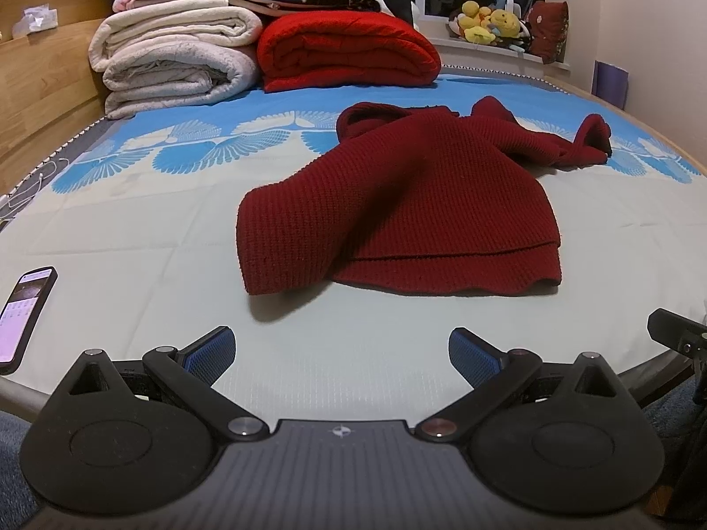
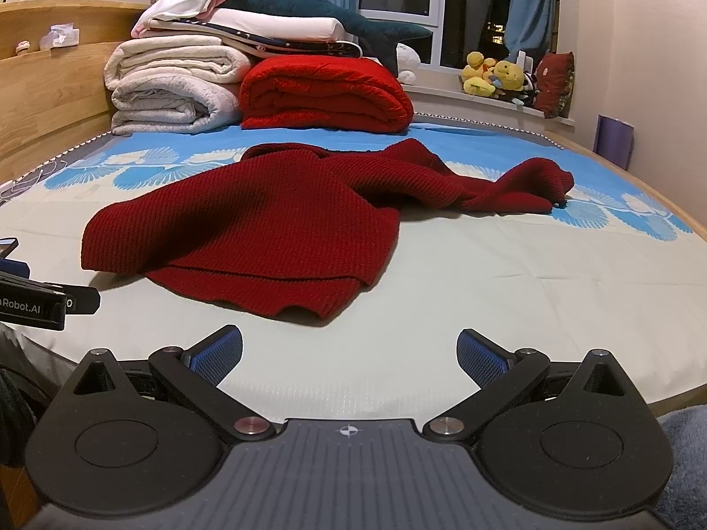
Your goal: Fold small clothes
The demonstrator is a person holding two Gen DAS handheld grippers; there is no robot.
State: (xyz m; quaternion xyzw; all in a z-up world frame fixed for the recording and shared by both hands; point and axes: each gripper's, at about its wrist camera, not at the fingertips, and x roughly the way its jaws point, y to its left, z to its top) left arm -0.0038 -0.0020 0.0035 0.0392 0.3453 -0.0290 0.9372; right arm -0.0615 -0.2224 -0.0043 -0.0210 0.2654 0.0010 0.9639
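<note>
Left gripper [image 1: 341, 355], right gripper [image 2: 349, 355]: matte black linkage arms, silver pivot screws, blue ribbed pads [image 1: 207, 355], grey ridged base with crosshair mark.

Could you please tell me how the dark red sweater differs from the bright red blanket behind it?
The dark red sweater lies loosely spread, one sleeve trailing sideways; the bright red blanket is folded into a thick, neat bundle. The sweater is a deeper maroon, the blanket a vivid scarlet. The sweater lies near both open grippers, the blanket by the headboard. Both rest on the bed sheet.
</note>
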